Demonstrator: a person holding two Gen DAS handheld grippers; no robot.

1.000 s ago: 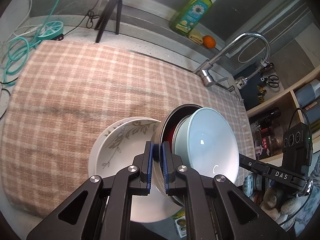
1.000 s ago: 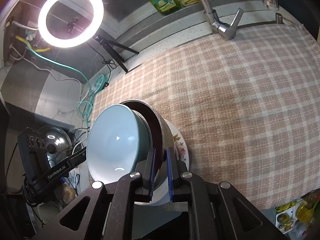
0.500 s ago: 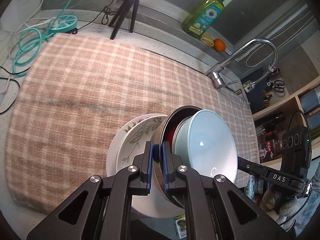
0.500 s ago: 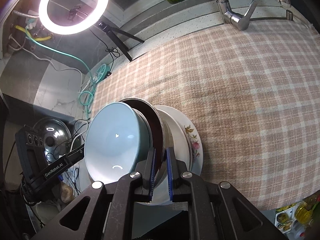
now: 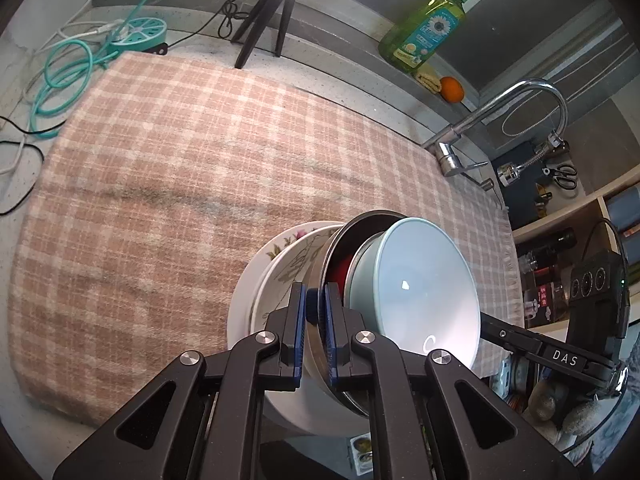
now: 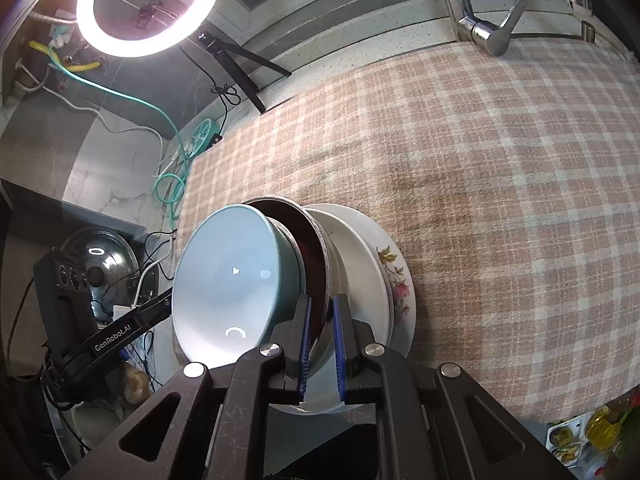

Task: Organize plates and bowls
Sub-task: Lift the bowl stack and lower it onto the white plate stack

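A steel bowl (image 5: 334, 248) with a dark red inside holds a pale blue bowl (image 5: 424, 292) nested in it. My left gripper (image 5: 316, 312) is shut on the steel rim at one side. My right gripper (image 6: 322, 320) is shut on the steel bowl's (image 6: 318, 240) rim at the opposite side, with the blue bowl (image 6: 232, 272) to its left. Right behind the bowls lies a stack of white plates: a leaf-patterned one (image 5: 294, 276) on a flowered one (image 6: 396, 280), at the near edge of the plaid cloth (image 5: 168, 168). Whether the bowls touch the plates I cannot tell.
A faucet (image 5: 520, 96) rises at the cloth's far right. A green soap bottle (image 5: 424, 32) and an orange (image 5: 452, 89) stand on the back ledge. A tripod (image 5: 264, 24) with a ring light (image 6: 148, 4) and teal cable (image 5: 64, 76) sit at the back left. Shelves (image 5: 580, 208) flank the right.
Both grippers have shifted a little with the bowls, keeping their grip. More of the flowered plate now shows beyond the steel bowl.
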